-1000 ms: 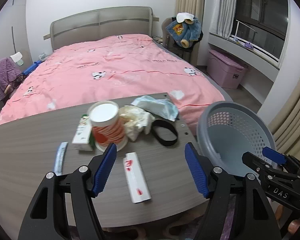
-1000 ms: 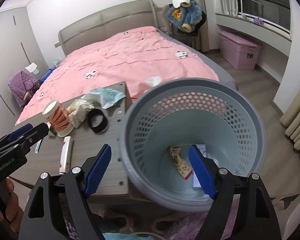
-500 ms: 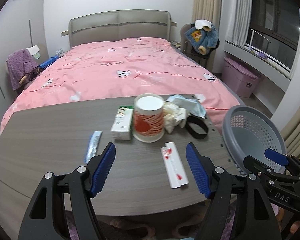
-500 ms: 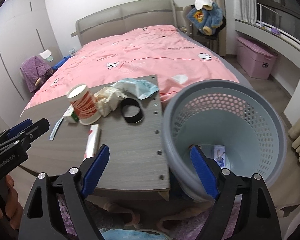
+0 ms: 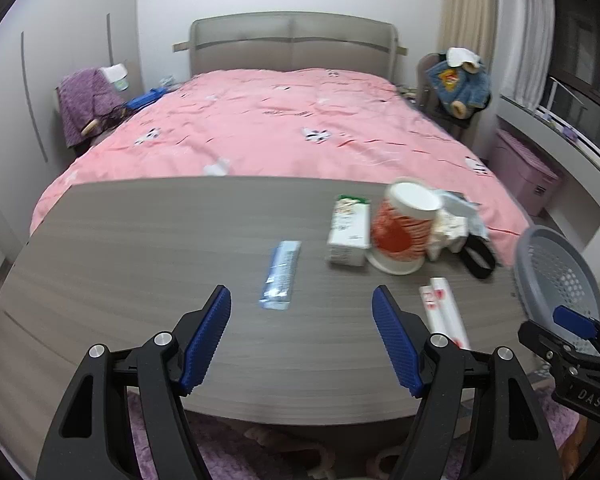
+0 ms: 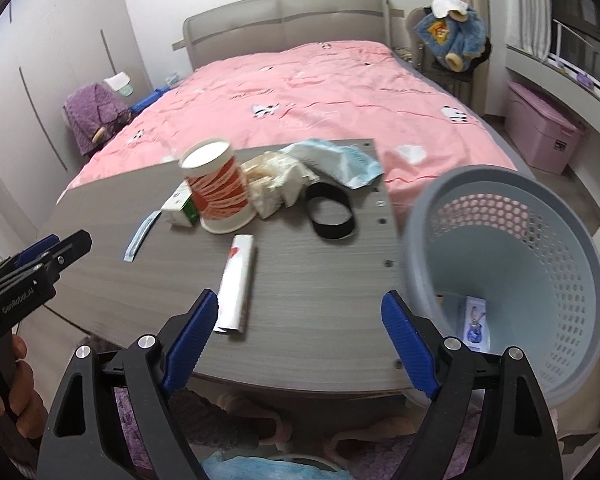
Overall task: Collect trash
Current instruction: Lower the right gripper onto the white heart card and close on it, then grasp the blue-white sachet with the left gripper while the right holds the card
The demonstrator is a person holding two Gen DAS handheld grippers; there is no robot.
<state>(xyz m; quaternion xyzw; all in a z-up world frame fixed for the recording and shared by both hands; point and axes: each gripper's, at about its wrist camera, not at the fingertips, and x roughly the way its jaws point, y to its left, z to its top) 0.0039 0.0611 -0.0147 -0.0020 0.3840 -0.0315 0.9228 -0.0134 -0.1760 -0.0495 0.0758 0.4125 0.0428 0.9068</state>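
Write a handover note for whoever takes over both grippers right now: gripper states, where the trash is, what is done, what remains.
Left gripper: fingers open, empty, above the table, facing the light blue wrapper.
Right gripper: fingers open, empty, the white-and-red wrapper lying just ahead of its left finger.
Done: some packaging already lies inside the grey basket beside the table's right end.
Left on the table: both wrappers, the small carton, the red-and-white cup, crumpled tissue, the pale blue wad, and the black band.
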